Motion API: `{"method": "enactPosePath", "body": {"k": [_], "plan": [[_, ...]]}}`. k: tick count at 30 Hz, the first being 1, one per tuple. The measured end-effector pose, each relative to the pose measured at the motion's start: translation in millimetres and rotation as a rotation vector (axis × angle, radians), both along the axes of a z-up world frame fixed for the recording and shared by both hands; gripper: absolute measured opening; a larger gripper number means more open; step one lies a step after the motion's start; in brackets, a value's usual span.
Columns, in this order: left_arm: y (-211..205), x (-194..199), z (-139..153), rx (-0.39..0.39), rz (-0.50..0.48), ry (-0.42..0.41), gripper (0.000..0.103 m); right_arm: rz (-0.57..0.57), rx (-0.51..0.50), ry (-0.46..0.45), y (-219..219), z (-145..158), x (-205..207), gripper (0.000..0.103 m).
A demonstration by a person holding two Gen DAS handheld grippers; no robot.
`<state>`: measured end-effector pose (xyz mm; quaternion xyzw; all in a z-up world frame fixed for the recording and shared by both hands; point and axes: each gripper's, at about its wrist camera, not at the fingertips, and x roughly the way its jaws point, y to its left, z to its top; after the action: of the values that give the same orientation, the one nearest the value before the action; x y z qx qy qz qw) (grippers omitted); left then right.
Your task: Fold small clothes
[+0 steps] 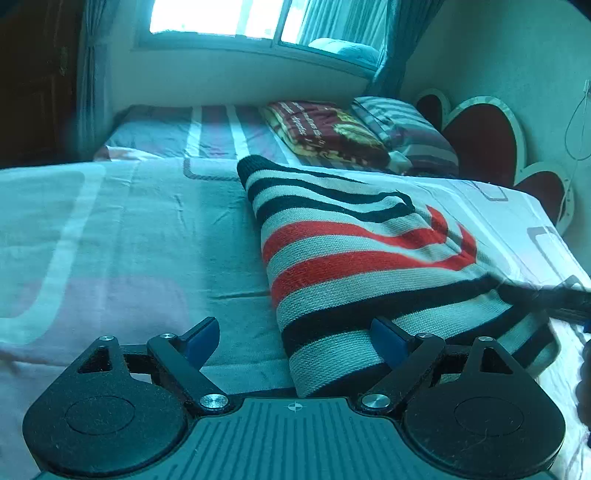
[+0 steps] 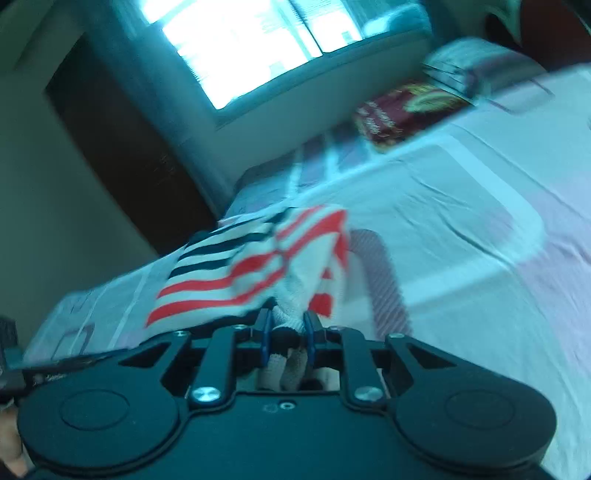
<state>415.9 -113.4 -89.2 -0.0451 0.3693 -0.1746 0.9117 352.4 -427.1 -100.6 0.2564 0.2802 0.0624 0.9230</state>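
Note:
A knitted sweater (image 1: 354, 254) with black, red and pale stripes lies on the bed, partly folded over itself. My left gripper (image 1: 295, 339) stands wide open at its near left corner. One blue pad (image 1: 389, 338) is over the knit and the other over the bare sheet, and neither presses on it. In the right wrist view the sweater (image 2: 236, 273) is bunched and lifted at its near edge. My right gripper (image 2: 287, 330) is shut on that bunch of cloth. This view is blurred.
The bed sheet (image 1: 129, 240) is pale with pink and grey bands. A dark red folded blanket (image 1: 325, 129) and a striped pillow (image 1: 402, 125) lie at the head, by a heart-shaped headboard (image 1: 484, 140). A window (image 1: 258, 18) is behind, dark furniture (image 1: 33, 81) at left.

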Motion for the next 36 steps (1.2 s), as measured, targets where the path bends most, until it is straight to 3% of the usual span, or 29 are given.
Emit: {"method": "enactPosePath", "body": {"k": [2,4,7,10,12,14,16,20,23,28,36], "plan": [[1,3,3,-0.011,0.000,0.002,0.090,-0.008,0.068,0.031,-14,-18,2,0.019],[6,6,11,-0.029,0.004,-0.032,0.090,0.025,0.025,0.024,-11,-1,2,0.020],[15,27,16,-0.090,0.041,-0.025,0.090,-0.036,-0.021,-0.098,-14,24,6,0.022],[11,54,14,-0.083,0.055,-0.008,0.090,-0.029,-0.027,-0.101,-16,29,40,0.020],[6,66,6,-0.071,0.043,0.031,0.090,0.011,-0.060,-0.059,-10,23,63,0.019],[1,70,-5,-0.015,0.041,0.044,0.090,0.034,-0.154,0.069,-1,6,88,0.011],[1,69,-13,0.003,0.042,0.045,0.090,0.023,-0.152,0.073,-5,-2,91,0.010],[3,71,-14,-0.004,0.051,0.049,0.094,0.000,-0.132,0.102,-8,-1,90,0.029],[2,58,4,0.012,0.034,0.018,0.094,0.003,-0.142,0.067,-8,16,74,0.027],[-1,29,10,0.032,-0.025,0.022,0.094,0.080,-0.107,0.048,-3,25,43,0.045],[11,-8,3,-0.037,0.032,0.022,0.094,0.122,-0.159,0.101,17,6,16,0.048]]}}
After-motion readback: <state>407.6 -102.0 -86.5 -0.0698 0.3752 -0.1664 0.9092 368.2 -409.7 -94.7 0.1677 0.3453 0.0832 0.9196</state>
